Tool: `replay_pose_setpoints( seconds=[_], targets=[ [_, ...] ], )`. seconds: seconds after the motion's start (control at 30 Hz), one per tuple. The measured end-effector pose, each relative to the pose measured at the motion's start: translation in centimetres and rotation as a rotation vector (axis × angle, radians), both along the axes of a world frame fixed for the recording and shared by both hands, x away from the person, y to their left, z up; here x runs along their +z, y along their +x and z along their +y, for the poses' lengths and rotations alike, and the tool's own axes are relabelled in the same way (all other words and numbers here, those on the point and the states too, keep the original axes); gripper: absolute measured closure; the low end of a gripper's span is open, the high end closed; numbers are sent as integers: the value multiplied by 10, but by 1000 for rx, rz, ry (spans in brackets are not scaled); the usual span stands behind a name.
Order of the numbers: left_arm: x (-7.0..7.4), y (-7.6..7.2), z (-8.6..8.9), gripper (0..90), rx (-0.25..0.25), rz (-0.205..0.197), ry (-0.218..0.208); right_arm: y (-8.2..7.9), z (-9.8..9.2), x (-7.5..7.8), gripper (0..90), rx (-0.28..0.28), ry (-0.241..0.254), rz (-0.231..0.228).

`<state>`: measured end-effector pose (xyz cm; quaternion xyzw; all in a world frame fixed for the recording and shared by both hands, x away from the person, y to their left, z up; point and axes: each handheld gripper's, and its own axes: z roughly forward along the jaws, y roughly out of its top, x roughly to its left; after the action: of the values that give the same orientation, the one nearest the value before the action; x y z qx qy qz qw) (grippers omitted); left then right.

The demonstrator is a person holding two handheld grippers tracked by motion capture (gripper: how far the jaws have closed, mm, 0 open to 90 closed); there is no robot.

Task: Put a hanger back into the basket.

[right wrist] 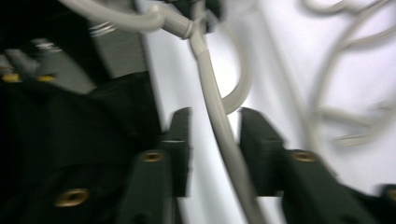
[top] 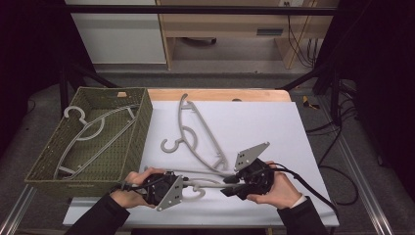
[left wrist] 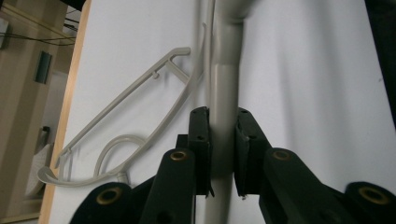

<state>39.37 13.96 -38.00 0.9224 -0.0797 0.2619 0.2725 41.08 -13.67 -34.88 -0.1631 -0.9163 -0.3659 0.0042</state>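
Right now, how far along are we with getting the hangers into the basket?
One hanger already lies in the basket. The near hanger is in hand: left gripper clamps it, right gripper stands open around it. A third hanger waits on the table.

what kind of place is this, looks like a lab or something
Probably a lab or workshop set up for recording handling tasks, not a home. A white table stands inside a dark metal frame, cables trail over the grey floor, and a person works on grey hangers beside a woven basket.
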Motion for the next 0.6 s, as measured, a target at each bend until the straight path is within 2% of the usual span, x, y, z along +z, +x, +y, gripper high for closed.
replay_pose_setpoints(
  seconds=[0.03, 0.07, 0.1, 0.2, 0.27, 0.3, 0.4, 0.53, 0.6],
  targets=[
    [2, 0, 0, 795, -1, 26, -17, -1, -1, 1, 607, -29, 3, -43],
    [2, 0, -1, 794, 3, 10, -2, 0, -2, 1, 644, -29, 4, -38],
    [2, 0, -2, 794, 9, 20, -2, 0, -3, 2, 639, -26, 11, -25],
    [3, 0, -4, 796, 37, 44, -8, 0, -3, 2, 600, -46, 16, -61],
    [4, 1, -5, 796, 64, 68, -38, -1, -5, 3, 561, -62, 49, -93],
    [4, 1, -5, 796, 83, 87, -68, -1, -7, 5, 524, -73, 59, -111],
    [8, 3, -4, 796, 116, 110, -74, -3, -13, 11, 478, -109, 104, -177],
    [13, 4, -3, 796, 174, 158, -136, -6, -24, 18, 374, -183, 158, -234],
    [15, 5, -3, 796, 201, 170, -164, -8, -29, 18, 350, -216, 172, -261]
  ],
)
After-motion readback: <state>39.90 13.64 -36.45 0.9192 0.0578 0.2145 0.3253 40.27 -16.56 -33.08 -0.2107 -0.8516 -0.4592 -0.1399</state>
